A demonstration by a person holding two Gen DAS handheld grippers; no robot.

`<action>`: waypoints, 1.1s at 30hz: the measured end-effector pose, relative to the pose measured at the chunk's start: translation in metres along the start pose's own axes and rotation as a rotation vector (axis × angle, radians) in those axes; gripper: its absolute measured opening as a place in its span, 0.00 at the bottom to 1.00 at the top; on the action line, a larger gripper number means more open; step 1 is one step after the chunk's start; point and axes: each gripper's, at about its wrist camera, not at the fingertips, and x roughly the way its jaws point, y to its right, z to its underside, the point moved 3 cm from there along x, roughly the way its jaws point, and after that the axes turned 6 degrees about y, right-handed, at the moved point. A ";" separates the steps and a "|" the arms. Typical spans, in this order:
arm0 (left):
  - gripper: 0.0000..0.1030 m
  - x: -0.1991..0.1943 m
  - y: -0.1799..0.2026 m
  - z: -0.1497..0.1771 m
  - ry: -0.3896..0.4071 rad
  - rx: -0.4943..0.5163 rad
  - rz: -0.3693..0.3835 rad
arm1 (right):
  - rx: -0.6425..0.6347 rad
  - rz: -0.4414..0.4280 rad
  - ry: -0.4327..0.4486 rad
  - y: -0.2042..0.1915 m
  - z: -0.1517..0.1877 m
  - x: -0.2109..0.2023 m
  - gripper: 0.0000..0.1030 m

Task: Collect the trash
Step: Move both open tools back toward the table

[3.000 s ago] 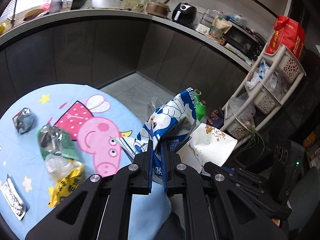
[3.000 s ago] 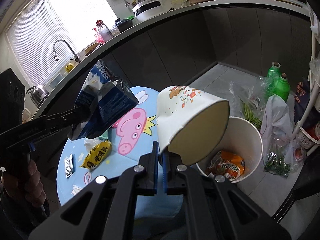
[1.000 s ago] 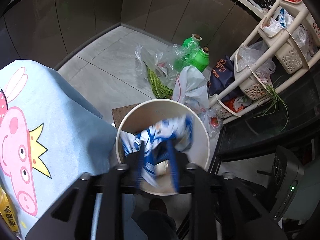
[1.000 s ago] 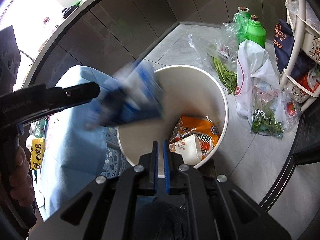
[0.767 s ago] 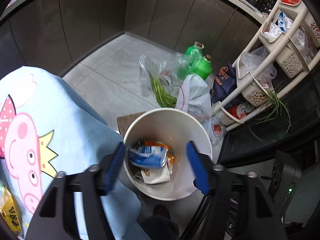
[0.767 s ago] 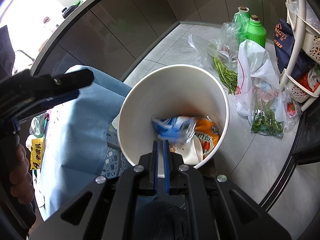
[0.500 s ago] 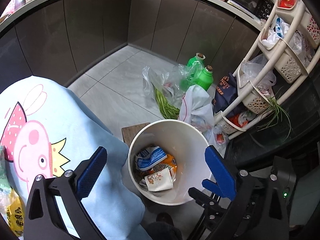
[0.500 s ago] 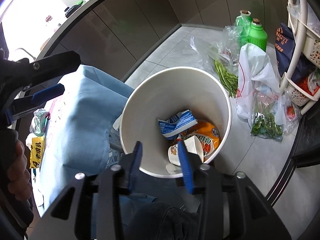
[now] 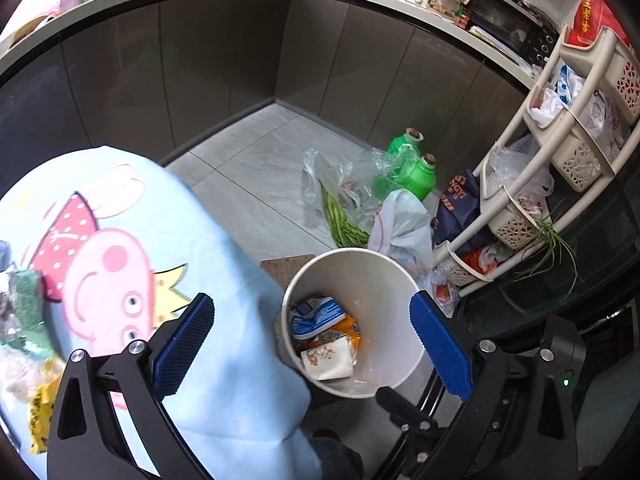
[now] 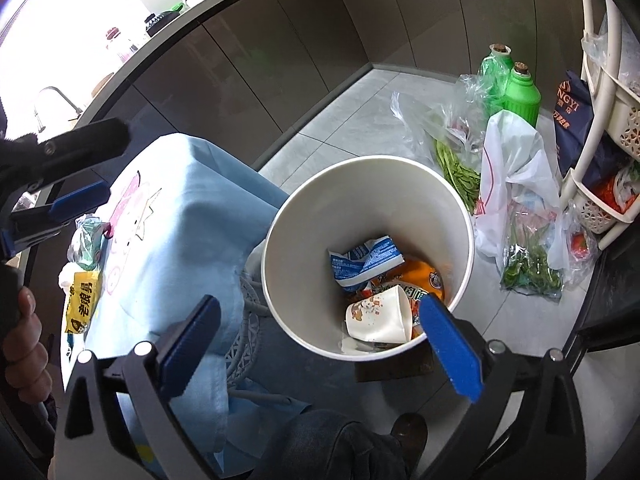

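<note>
A white trash bin stands on the floor beside the table. Inside it lie a blue-and-white packet, a printed paper cup and an orange wrapper. My left gripper is open and empty above the table's edge and the bin. My right gripper hangs over the bin, its jaws opening wide with nothing between them. A yellow packet and a green wrapper lie on the table.
The table wears a light blue cartoon-pig cloth. Behind the bin are two green bottles, bags of greens and a cream basket rack. A person's hand and knee show.
Both grippers carried trash over the bin and let go; the blue-and-white packet and the paper cup now lie inside. Both jaws have spread wide, and the left gripper has risen.
</note>
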 end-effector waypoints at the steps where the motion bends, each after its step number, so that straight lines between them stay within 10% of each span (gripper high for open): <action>1: 0.92 -0.004 -0.003 0.001 0.004 0.000 -0.005 | -0.005 0.006 0.002 -0.002 0.000 -0.001 0.97; 33: 0.92 -0.202 -0.229 0.134 0.150 -0.390 -0.223 | -0.415 -0.197 0.035 -0.237 0.028 -0.050 0.97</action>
